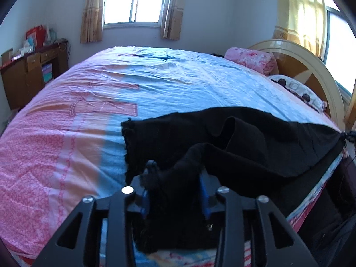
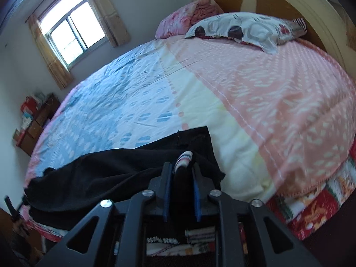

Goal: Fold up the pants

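Left wrist view shows the black pants (image 1: 222, 138) spread across the near edge of the bed (image 1: 155, 82), with a hem end lying flat on the blue stripe of the sheet and a rumpled fold rising in the middle. The left gripper (image 1: 175, 171) has its jaws partly apart with a bunched leg end lying between the blue pads; the cloth fills the gap, yet whether the pads press on it I cannot tell. In the right wrist view the right gripper (image 2: 181, 171) also stands partly open around dark cloth, with a striped bit of fabric (image 2: 183, 158) poking up between the fingers; again the grip itself is not clear. The pants run off toward the left gripper's side, sagging between the two holds. This fabric looks soft, limp and light, so it will likely drape and slide instead of keeping a crease. Thick seams at the waistband and hem corners seem the best places to pinch, since a loose middle fold would probably slip out. A patterned pillow (image 2: 240, 27) rests well apart by the headboard (image 2: 289, 2).
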### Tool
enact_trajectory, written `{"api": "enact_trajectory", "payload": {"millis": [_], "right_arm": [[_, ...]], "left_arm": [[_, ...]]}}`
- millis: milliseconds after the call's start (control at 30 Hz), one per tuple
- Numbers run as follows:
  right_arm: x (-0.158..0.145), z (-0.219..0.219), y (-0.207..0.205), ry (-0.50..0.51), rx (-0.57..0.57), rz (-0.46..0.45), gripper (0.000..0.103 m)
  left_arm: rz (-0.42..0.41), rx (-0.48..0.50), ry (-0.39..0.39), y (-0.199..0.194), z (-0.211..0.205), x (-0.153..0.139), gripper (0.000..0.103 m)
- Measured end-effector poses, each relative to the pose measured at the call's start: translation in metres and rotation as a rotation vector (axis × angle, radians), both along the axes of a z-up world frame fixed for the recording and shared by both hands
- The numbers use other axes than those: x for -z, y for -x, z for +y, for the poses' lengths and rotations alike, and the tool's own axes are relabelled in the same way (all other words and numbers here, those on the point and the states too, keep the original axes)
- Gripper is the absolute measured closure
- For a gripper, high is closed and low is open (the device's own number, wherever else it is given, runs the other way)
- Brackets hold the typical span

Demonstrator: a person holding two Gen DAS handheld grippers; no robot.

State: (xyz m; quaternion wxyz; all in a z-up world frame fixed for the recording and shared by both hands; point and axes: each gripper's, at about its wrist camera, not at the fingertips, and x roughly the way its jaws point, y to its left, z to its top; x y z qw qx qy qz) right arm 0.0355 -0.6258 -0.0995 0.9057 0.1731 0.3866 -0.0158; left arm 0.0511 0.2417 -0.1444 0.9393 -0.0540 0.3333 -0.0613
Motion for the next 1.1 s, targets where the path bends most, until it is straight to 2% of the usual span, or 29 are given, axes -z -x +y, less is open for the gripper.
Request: {"api": "enact_trajectory", "payload": {"millis": [33, 100, 167, 300, 400, 500, 600, 700, 800, 867, 967, 1100], "right_arm": [[-0.002, 0.001, 0.004, 0.014, 0.006, 0.005, 0.067], [-0.007, 0.008, 0.014, 0.064, 0.019, 0.012, 0.063], [-0.013, 0.017, 0.025, 0.122, 0.027, 0.007, 0.061], [-0.028, 0.043, 0.039, 0.232, 0.066, -0.012, 0.061], [-0.045, 0.080, 0.041, 0.306, 0.026, -0.069, 0.061], [-0.057, 0.130, 0.035, 0.309, -0.138, -0.104, 0.061], [-0.059, 0.182, 0.031, 0.425, -0.281, -0.107, 0.061], [-0.055, 0.229, 0.030, 0.453, -0.441, -0.110, 0.061], [-0.038, 0.273, 0.025, 0.429, -0.565, -0.106, 0.061], [-0.013, 0.316, 0.017, 0.391, -0.690, -0.066, 0.061], [0.015, 0.375, 0.017, 0.475, -0.814, -0.075, 0.061], [0.048, 0.443, 0.018, 0.510, -0.988, -0.085, 0.061]], "left_arm": [[-0.003, 0.000, -0.003, 0.004, 0.001, 0.000, 0.058], [0.000, -0.007, -0.023, 0.012, 0.003, 0.003, 0.044], [0.000, -0.006, -0.043, 0.019, 0.004, 0.006, 0.039], [0.004, -0.007, -0.050, 0.024, 0.006, 0.012, 0.038], [-0.013, -0.004, -0.091, 0.023, 0.001, 0.012, 0.038], [-0.024, 0.013, -0.141, 0.021, -0.005, 0.011, 0.038], [-0.017, 0.026, -0.147, 0.023, -0.007, 0.012, 0.038], [-0.017, 0.030, -0.150, 0.026, -0.009, 0.015, 0.038], [-0.009, 0.029, -0.141, 0.025, -0.012, 0.020, 0.039], [-0.007, 0.034, -0.146, 0.024, -0.015, 0.023, 0.039], [-0.007, 0.030, -0.138, 0.021, -0.018, 0.024, 0.042], [-0.012, 0.038, -0.125, 0.021, -0.016, 0.023, 0.053]]}}
